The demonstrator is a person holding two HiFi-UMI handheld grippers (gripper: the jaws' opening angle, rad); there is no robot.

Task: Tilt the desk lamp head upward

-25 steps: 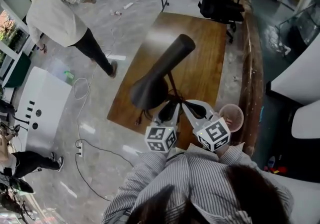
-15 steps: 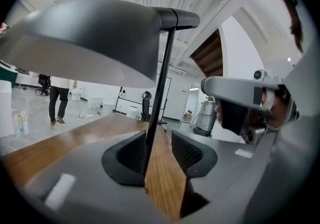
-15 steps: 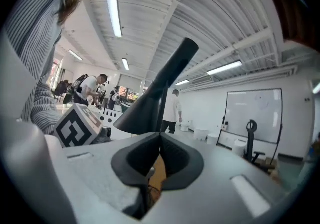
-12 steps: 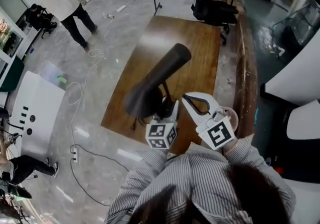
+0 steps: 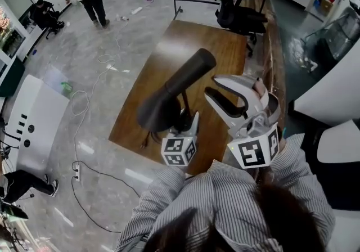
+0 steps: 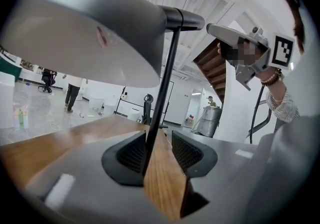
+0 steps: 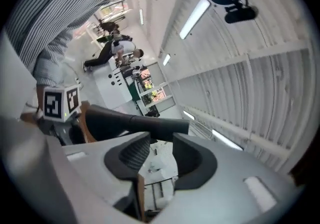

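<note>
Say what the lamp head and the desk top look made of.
Lamp head: probably painted metal or plastic, matte dark grey; smooth, with only a soft sheen. Desk top: wood or wood veneer, satin brown; grain lines and a pale glare patch.

In the head view, the jaws of the left gripper [image 5: 188,120] are being partly covered by the lamp head [image 5: 174,90]. In the left gripper view, the foot of the stem [image 6: 164,88] is being hidden behind one jaw.
</note>
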